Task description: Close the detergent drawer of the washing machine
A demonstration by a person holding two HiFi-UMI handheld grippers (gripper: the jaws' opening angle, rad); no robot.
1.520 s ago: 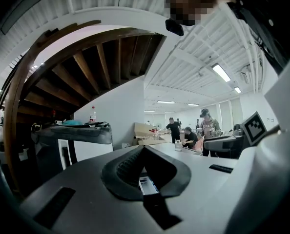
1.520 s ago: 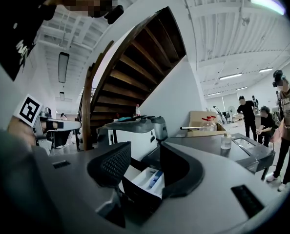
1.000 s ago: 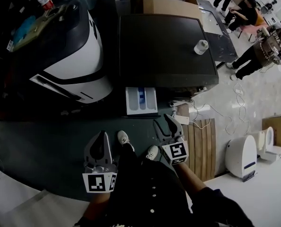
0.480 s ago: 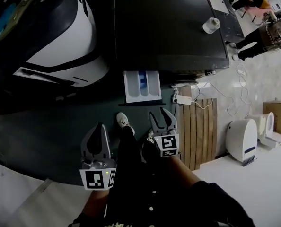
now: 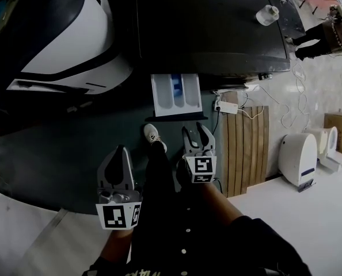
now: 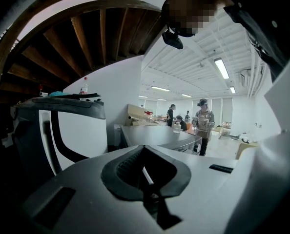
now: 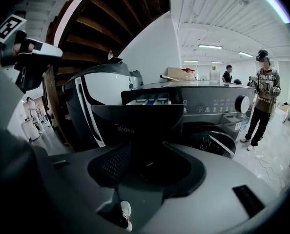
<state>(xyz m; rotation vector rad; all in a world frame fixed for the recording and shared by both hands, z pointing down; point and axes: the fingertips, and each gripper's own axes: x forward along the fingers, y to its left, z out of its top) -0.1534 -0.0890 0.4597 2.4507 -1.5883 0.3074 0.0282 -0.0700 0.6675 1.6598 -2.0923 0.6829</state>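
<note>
Dark floor [image 5: 61,148] fronts washing machine [image 5: 211,22], detergent drawer [image 5: 175,95] out; left claw [image 5: 120,150] closed, right claw [image 5: 195,130] parted, empty.

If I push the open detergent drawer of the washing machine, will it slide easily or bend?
The detergent drawer looks like rigid moulded plastic, so it probably will not flex. It stands pulled out of the washing machine, so it likely slides straight in.
</note>
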